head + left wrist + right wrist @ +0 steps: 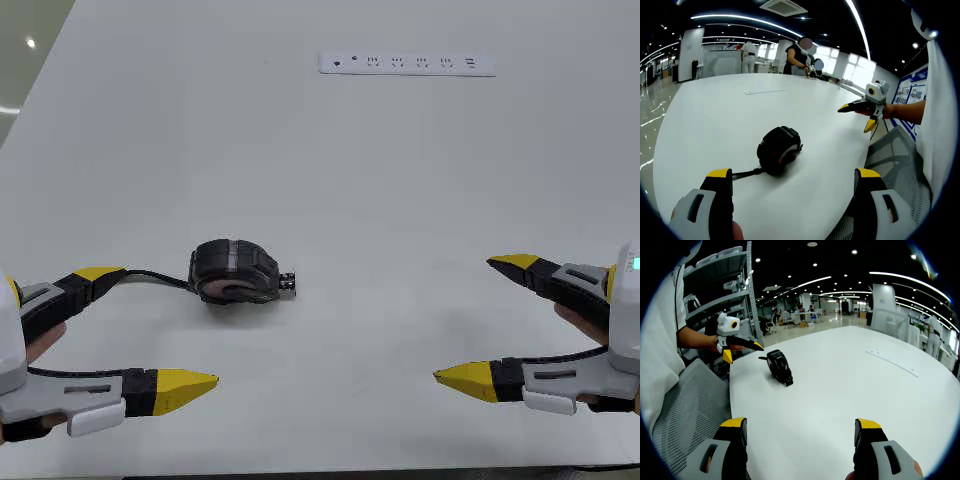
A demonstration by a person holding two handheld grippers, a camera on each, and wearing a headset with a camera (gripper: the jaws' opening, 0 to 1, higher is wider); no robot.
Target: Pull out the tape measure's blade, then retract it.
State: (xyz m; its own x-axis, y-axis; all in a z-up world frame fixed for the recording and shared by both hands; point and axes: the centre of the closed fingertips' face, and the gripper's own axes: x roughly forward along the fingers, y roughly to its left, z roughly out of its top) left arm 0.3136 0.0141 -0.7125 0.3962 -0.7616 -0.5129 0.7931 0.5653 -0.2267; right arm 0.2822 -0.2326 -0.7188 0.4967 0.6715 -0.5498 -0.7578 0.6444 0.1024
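Note:
A black tape measure (234, 272) lies on the white table (330, 180), its blade tip hook (289, 283) facing right and a black wrist strap (150, 275) trailing left. My left gripper (165, 325) is open at the lower left, the strap running toward its upper finger. In the left gripper view the tape measure (779, 149) sits just ahead of the open jaws. My right gripper (475, 320) stands open at the lower right, well apart from the tape measure (779, 366), which shows far ahead in the right gripper view.
A white power strip (407, 64) lies at the far side of the table. A grey mesh chair (685, 405) stands by the table's near edge. People stand at the far end of the table (800, 55).

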